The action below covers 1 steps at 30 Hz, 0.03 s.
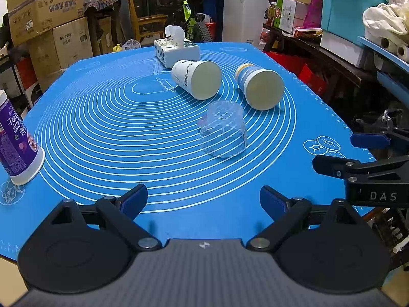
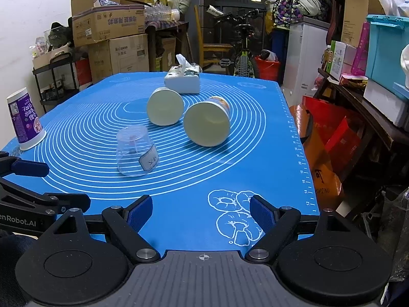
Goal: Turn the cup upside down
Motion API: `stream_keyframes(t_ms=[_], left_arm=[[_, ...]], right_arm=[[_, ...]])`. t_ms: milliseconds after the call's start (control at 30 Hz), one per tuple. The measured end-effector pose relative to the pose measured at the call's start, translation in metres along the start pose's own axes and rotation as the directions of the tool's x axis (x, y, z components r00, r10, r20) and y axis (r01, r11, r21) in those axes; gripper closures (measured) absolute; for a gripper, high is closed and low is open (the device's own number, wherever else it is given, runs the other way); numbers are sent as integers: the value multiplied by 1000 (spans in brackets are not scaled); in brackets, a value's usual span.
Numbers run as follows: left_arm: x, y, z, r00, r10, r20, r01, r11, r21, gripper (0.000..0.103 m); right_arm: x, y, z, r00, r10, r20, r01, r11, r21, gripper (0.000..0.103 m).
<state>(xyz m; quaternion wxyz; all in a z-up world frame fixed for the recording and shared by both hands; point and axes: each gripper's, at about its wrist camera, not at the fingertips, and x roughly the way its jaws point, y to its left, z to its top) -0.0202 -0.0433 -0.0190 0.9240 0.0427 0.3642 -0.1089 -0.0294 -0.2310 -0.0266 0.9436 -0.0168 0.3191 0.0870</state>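
A clear plastic cup (image 1: 223, 130) stands upside down on the blue mat (image 1: 115, 133); it also shows in the right wrist view (image 2: 135, 152) with a small label. Two paper cups lie on their sides behind it: a white one (image 1: 196, 79) (image 2: 165, 109) and a yellow-rimmed one (image 1: 260, 88) (image 2: 207, 123). A purple cup (image 1: 18, 148) (image 2: 25, 119) stands upside down at the left edge. My left gripper (image 1: 203, 202) is open and empty near the front edge. My right gripper (image 2: 201, 213) is open and empty, also at the front edge.
A white tissue box (image 1: 177, 49) (image 2: 182, 79) sits at the back of the mat. Cardboard boxes (image 2: 107, 25), a bicycle (image 2: 242, 51) and shelves with bins (image 1: 358, 12) surround the table. The right gripper's body (image 1: 370, 179) shows at the left view's right edge.
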Motion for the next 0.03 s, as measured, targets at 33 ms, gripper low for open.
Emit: stream_keyframes(t_ms=[33], left_arm=[[0, 0, 0, 1000, -1, -1, 1, 1000, -1, 9]], right_arm=[[0, 0, 0, 1000, 0, 0, 0, 1000, 0, 18]])
